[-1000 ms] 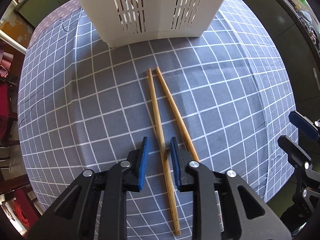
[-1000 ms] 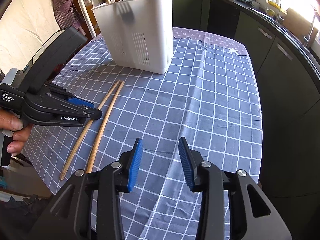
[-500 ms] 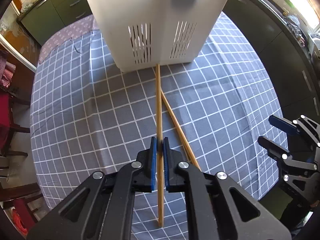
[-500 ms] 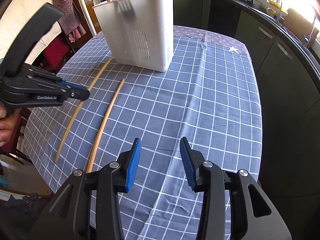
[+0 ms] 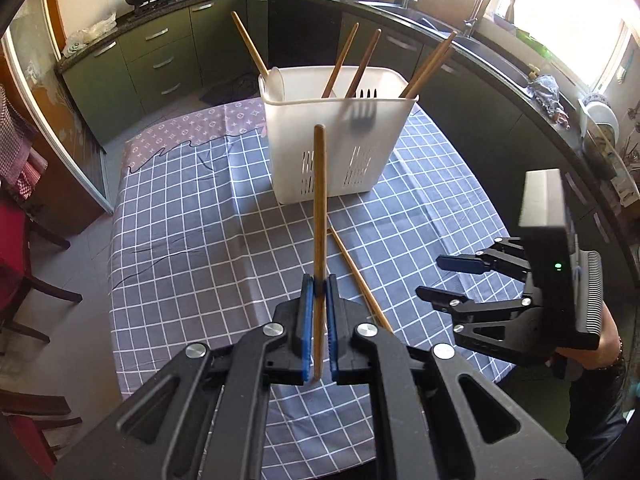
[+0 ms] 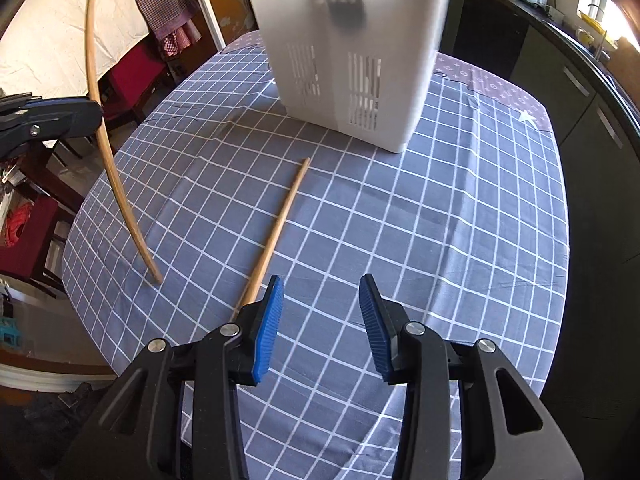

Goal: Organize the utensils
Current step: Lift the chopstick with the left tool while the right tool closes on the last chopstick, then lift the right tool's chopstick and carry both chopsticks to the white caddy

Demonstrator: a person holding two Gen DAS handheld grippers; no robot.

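Both wrist views angled down, sharing table (image 5: 168,216)

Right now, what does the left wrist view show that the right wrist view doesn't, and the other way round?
Only the left wrist view shows the left hand-held gripper from behind, its blue pads shut on the held chopstick, plus the inside of the holder with chopsticks leaning out.

Only the right wrist view shows the right hand-held gripper head-on, jaws open with nothing between them, just right of the loose chopstick, and the held chopstick's lower tip clear of the tablecloth.

Both show the white utensil holder, both chopsticks and the checked tablecloth.
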